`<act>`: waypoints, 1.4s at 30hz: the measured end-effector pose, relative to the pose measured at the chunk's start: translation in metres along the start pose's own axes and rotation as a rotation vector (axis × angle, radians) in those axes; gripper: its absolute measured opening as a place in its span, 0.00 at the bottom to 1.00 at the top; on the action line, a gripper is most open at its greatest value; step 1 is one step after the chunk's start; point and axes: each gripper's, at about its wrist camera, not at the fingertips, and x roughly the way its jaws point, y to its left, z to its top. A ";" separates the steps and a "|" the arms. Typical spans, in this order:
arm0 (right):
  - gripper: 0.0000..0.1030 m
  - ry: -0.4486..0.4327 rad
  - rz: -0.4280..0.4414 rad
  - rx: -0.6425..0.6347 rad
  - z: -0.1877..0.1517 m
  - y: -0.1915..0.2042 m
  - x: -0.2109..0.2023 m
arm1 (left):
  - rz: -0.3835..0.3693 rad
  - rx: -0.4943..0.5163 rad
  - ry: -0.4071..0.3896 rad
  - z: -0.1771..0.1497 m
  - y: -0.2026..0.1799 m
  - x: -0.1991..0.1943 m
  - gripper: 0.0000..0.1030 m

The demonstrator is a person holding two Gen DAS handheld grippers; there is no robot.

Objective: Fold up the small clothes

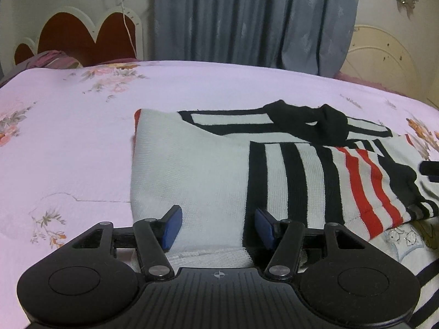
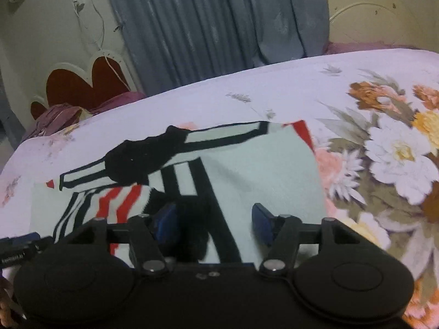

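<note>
A small white knit sweater (image 1: pixel 197 170) with black and red stripes and a black collar lies partly folded on the floral bed sheet (image 1: pixel 68 137). My left gripper (image 1: pixel 218 219) is open, its blue pads low over the sweater's near hem, with white fabric between the fingers. The sweater also shows in the right wrist view (image 2: pixel 260 170). My right gripper (image 2: pixel 215 219) is open over the sweater's near edge, its left pad over the black cuff of a folded-in striped sleeve (image 2: pixel 120 200). The right gripper's tip shows at the left wrist view's right edge (image 1: pixel 430 170).
A red and white headboard (image 1: pixel 82 35) and purple pillows (image 1: pixel 55 59) are at the far left. Blue-grey curtains (image 1: pixel 247 16) hang behind the bed. Another striped garment (image 1: pixel 428 279) lies at the near right. A footboard (image 1: pixel 384 60) stands at the far right.
</note>
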 end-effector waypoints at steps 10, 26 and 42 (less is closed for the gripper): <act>0.04 -0.082 -0.008 -0.141 0.006 0.033 -0.012 | -0.013 -0.036 -0.013 0.003 0.010 -0.003 0.56; 0.15 0.094 -0.150 -0.211 0.016 0.039 0.058 | -0.044 -0.055 0.062 0.076 0.054 0.070 0.56; 0.29 0.029 -0.080 -0.257 0.021 0.081 0.046 | -0.076 -0.032 -0.054 0.063 0.030 0.020 0.59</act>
